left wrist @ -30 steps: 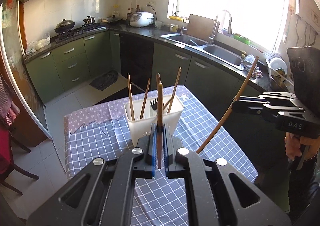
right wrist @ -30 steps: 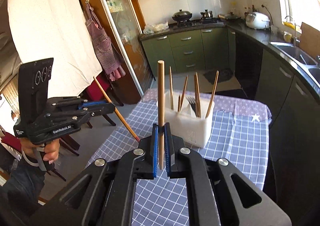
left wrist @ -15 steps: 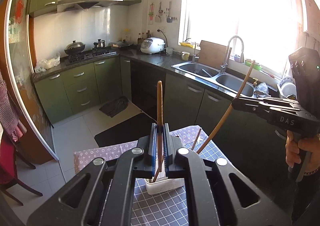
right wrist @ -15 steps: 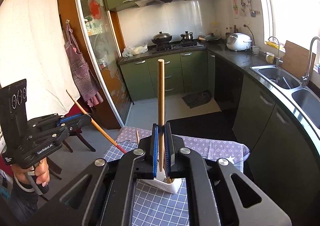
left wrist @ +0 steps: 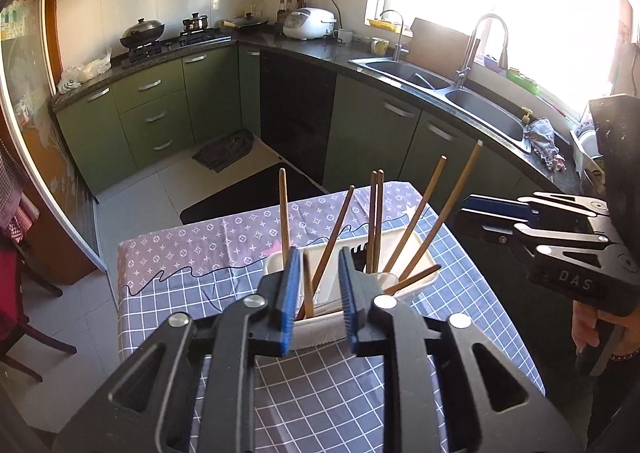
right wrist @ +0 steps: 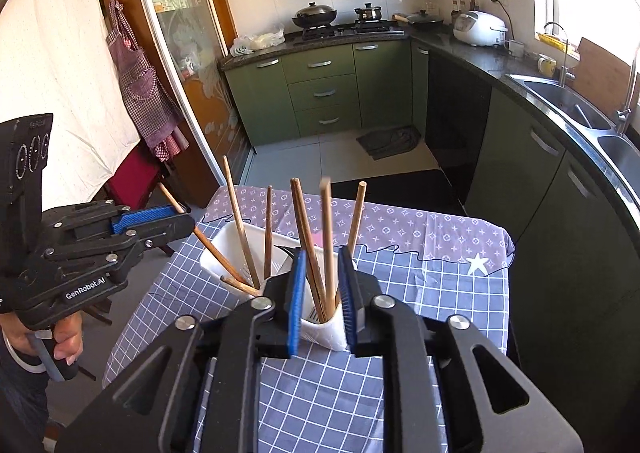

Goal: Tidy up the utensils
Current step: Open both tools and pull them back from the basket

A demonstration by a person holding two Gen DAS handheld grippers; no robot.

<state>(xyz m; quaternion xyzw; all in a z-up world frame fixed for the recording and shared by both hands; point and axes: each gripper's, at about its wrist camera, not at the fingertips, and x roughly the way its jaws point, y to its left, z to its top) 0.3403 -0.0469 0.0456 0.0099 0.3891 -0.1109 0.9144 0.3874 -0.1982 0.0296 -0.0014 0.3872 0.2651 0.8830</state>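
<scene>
A white utensil holder (left wrist: 320, 329) (right wrist: 326, 333) stands on the checked tablecloth with several wooden chopsticks and a dark fork (left wrist: 358, 253) in it. My left gripper (left wrist: 319, 267) (right wrist: 160, 219) hangs just over the holder's near edge. Its jaws are opening, and a chopstick (left wrist: 307, 289) stands between the pads, untouched, its lower end in the holder. My right gripper (right wrist: 322, 267) (left wrist: 480, 213) is over the holder's other end. Its jaws are opening too, around a loose chopstick (right wrist: 327, 237) whose top is blurred.
The table (left wrist: 320, 393) is small, with its edges close on all sides. Green cabinets and a dark counter with a sink (left wrist: 472, 109) run behind and to the right. A red chair (right wrist: 132, 181) stands beside the table. A person's hand (right wrist: 66, 345) holds each gripper handle.
Both grippers dropped to the holder. Each was shut on an upright chopstick; now the jaws have parted and both chopsticks rest with their lower ends in the holder.
</scene>
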